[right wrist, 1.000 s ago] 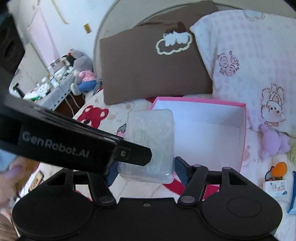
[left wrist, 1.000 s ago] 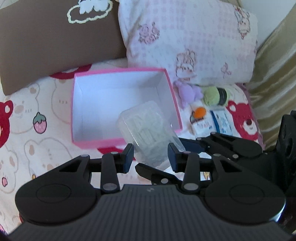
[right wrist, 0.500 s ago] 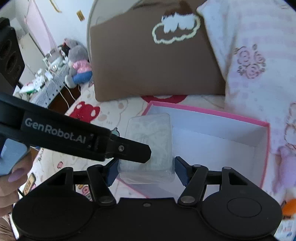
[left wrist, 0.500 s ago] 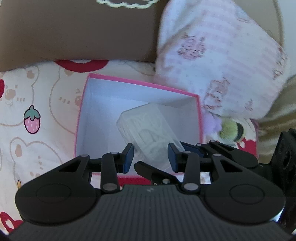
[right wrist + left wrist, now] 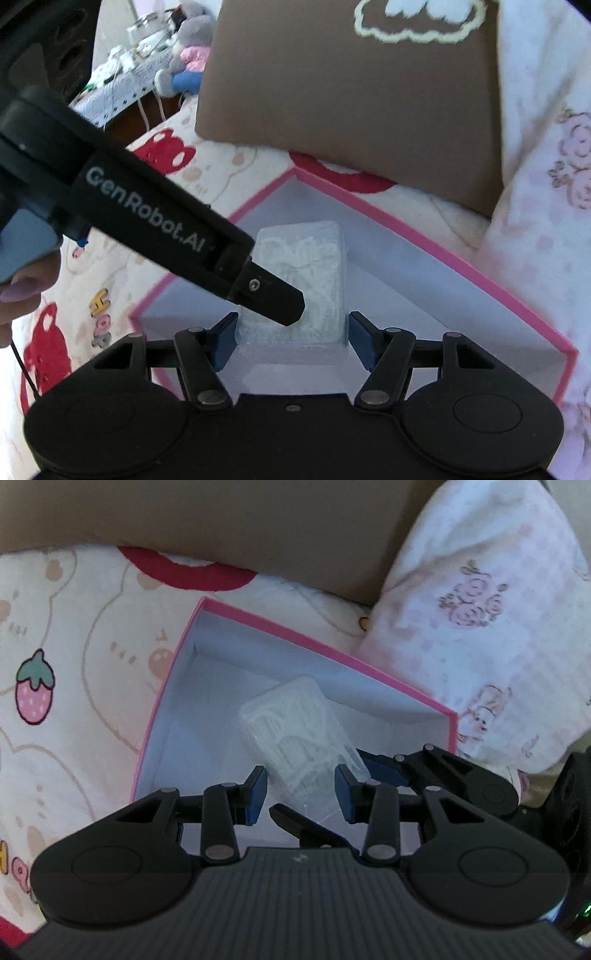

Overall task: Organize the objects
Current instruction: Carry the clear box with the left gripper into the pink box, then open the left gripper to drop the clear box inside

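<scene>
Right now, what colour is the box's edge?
Pink, with a white inside: the box shows best in the right wrist view.

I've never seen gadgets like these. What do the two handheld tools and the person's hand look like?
Both tools are matte black with blue pads on jointed fingers; the left tool has a ribbed body, and white "GenRobot.AI" lettering runs along its side. The right tool looks alike. The hand shows a mauve painted nail.
</scene>
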Available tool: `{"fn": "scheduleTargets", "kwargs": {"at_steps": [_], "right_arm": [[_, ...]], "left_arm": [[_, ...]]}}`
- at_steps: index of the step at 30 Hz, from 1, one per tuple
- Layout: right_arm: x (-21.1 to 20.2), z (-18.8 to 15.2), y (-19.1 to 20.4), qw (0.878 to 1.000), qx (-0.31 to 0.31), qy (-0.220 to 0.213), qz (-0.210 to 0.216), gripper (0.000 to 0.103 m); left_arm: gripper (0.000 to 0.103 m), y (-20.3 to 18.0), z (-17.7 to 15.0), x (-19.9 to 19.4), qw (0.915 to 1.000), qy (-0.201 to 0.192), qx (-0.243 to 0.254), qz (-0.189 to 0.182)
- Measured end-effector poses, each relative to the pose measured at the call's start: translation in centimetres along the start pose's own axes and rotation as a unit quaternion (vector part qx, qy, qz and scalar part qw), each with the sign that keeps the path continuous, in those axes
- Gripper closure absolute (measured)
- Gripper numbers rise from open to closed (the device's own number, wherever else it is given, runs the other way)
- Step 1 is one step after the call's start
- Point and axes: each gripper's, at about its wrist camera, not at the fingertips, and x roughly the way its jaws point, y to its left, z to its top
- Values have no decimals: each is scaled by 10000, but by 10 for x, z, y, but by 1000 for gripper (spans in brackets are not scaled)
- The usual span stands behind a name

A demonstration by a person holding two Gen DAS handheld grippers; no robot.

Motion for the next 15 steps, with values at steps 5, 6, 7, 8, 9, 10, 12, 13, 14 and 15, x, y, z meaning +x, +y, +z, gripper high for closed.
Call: {"fn": "scheduleTargets", "kwargs": {"at_steps": [5, 6, 7, 8, 9, 10, 12, 13, 14, 15], "right_arm": [[25, 4, -12, 9985, -450, 291, 61, 35], [29, 5, -13, 9983, -504, 298, 66, 35], [34, 6, -16, 9979, -526, 352, 119, 35], [38, 6, -18, 9977, -522, 398, 158, 35], [42, 7, -20, 9976, -515, 425, 182, 35], [46, 7, -20, 9971, -558, 465, 208, 35], [52, 6, -18, 9960, -694, 523, 197, 35], [55, 6, -17, 9955, -744, 558, 208, 35], [58, 5, -17, 9951, -763, 596, 225, 35], [61, 5, -17, 9945, -783, 648, 240, 35]], "left_arm": [[65, 9, 7, 27, 9997, 12, -258, 11], [65, 12, 9, 31, 9995, -13, -316, -3], [65, 15, 11, 35, 9993, 6, -378, 1], [65, 18, 12, 39, 9991, 28, -434, 1], [65, 20, 13, 43, 9988, 34, -496, 2], [65, 23, 14, 46, 9984, 59, -555, 19], [65, 26, 15, 52, 9981, 86, -601, 62], [65, 26, 15, 55, 9980, 105, -619, 97], [65, 26, 15, 58, 9980, 120, -610, 144], [65, 26, 15, 60, 9979, 142, -612, 181]]}}
